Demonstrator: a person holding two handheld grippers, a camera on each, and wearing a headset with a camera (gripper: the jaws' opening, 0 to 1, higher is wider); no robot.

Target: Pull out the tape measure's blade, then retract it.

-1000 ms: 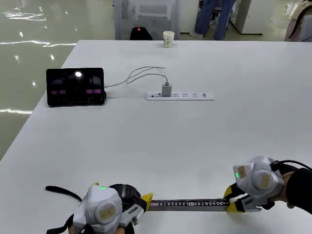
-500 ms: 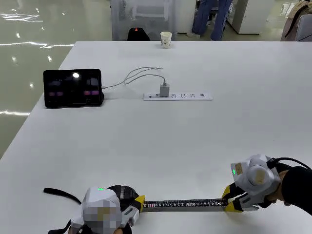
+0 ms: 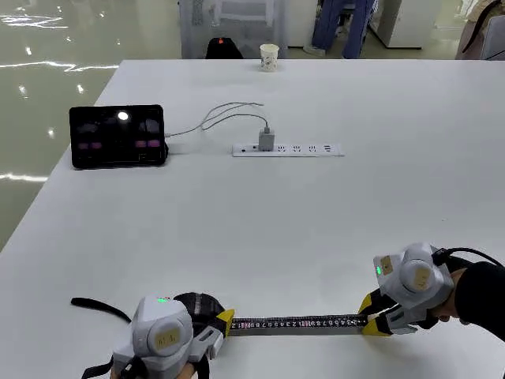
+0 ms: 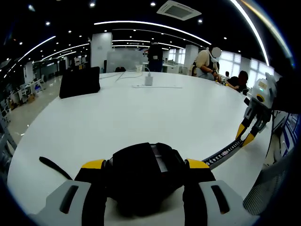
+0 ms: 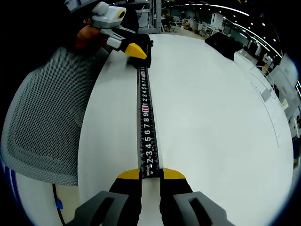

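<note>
A black tape measure case [image 3: 199, 305] rests on the white table [image 3: 316, 229] at the near left, and my left gripper [image 3: 224, 322] is shut on it. In the left gripper view the case [image 4: 143, 172] sits between the yellow-tipped jaws of the left gripper [image 4: 146, 164]. The dark numbered blade [image 3: 296, 323] stretches right, lying flat on the table, to my right gripper [image 3: 369, 324]. The right gripper [image 5: 150, 173] is shut on the blade's [image 5: 146, 117] end in its own view, with the case [image 5: 145, 52] at the far end.
A dark tablet [image 3: 118, 136] stands at the far left. A white power strip [image 3: 288, 149] with a charger and cable lies mid-table, and a paper cup [image 3: 269, 58] stands at the far edge. A black strap [image 3: 99, 308] trails left of the case.
The two grippers stand slightly further apart than a second ago, with a little more blade out. The head camera has shifted a little.
</note>
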